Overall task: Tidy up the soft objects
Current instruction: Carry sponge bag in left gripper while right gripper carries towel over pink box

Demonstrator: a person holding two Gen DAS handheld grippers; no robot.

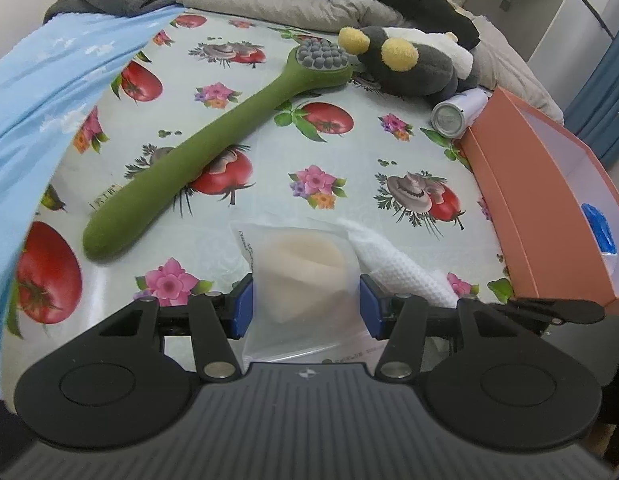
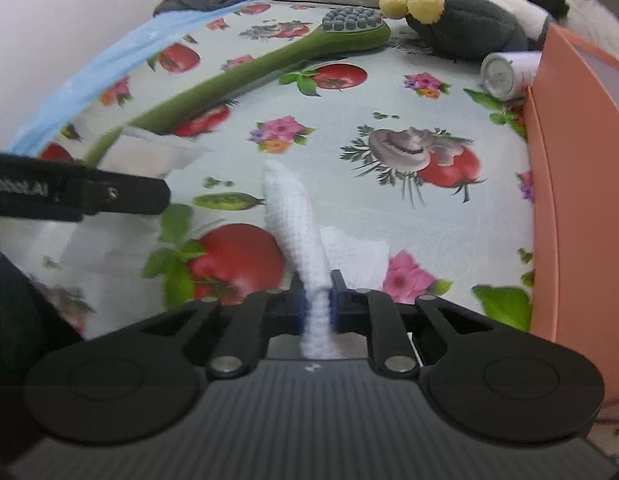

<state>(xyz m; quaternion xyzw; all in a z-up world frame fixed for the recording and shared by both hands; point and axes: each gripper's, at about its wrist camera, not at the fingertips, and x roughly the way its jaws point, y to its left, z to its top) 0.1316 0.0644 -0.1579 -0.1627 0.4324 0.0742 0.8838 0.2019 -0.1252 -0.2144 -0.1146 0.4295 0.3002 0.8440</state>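
Left wrist view: left gripper (image 1: 305, 306) has its blue-padded fingers (image 1: 242, 306) set apart with one frosted translucent plastic pouch holding pale cream sponges (image 1: 299, 276) between them; whether the pads actually press on it I cannot tell. One white waffle-knit cloth (image 1: 405, 270) lies just right of the pouch, touching it. One long green massage stick with a grey nubbed head (image 1: 213, 140) lies diagonally on the tomato-and-flower print tablecloth (image 1: 349, 168). One dark grey plush toy with two yellow pom-poms (image 1: 409, 60) sits at the far edge, one white cylindrical can (image 1: 457, 114) just beside it. One open orange cardboard box (image 1: 537, 216) at right, one blue item (image 1: 599, 232) inside, visible only here. One light blue sheet (image 1: 49, 92) along the left.

Right wrist view: right gripper (image 2: 316, 300) is clamped on the cloth (image 2: 299, 220), which stands up from the table in a ridge. Left gripper (image 2: 109, 196) enters from the left, pouch (image 2: 153, 154) blurred beyond it. Stick (image 2: 269, 64), plush (image 2: 469, 20), can (image 2: 503, 70), box wall (image 2: 581, 200), sheet (image 2: 121, 60) and tablecloth (image 2: 349, 100) again, one each. Box interior hidden from here.
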